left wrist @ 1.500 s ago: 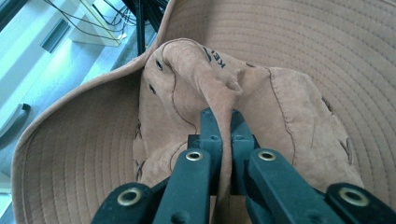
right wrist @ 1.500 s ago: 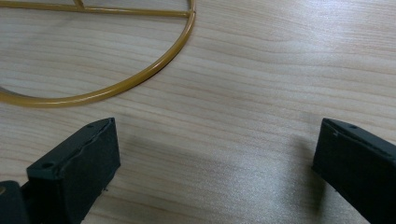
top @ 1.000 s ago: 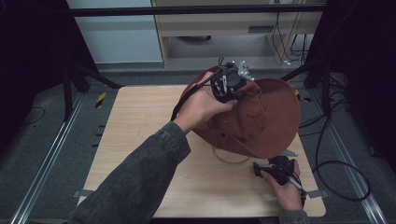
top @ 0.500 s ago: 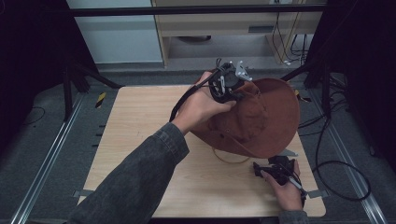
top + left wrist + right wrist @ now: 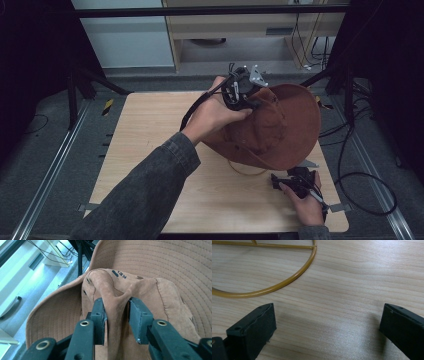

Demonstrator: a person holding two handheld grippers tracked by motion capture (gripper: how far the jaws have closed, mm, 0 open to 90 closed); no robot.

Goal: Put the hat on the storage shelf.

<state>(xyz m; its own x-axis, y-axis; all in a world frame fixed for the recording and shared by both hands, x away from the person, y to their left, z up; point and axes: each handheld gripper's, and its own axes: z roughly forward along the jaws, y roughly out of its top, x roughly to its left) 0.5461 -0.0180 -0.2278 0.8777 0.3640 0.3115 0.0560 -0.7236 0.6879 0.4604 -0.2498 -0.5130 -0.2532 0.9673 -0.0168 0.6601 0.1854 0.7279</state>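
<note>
A brown suede wide-brimmed hat (image 5: 285,125) lies on the right half of the wooden table (image 5: 150,140), brim tipped up at the back. My left gripper (image 5: 256,101) reaches onto its crown from the left. In the left gripper view a pinched fold of the hat (image 5: 155,262) stands between the jaws of the left gripper (image 5: 116,305). These jaws have just been opening and the pads no longer squeeze the fold. My right gripper (image 5: 282,180) rests low on the table in front of the hat. Its jaws are open and empty (image 5: 328,315), just short of a gold wire ring (image 5: 287,282).
The gold ring (image 5: 247,172) pokes out from under the hat's front brim. Black cables (image 5: 360,175) trail on the floor at the right. A shelf unit (image 5: 250,30) stands behind the table, and metal rails (image 5: 55,165) run along both sides.
</note>
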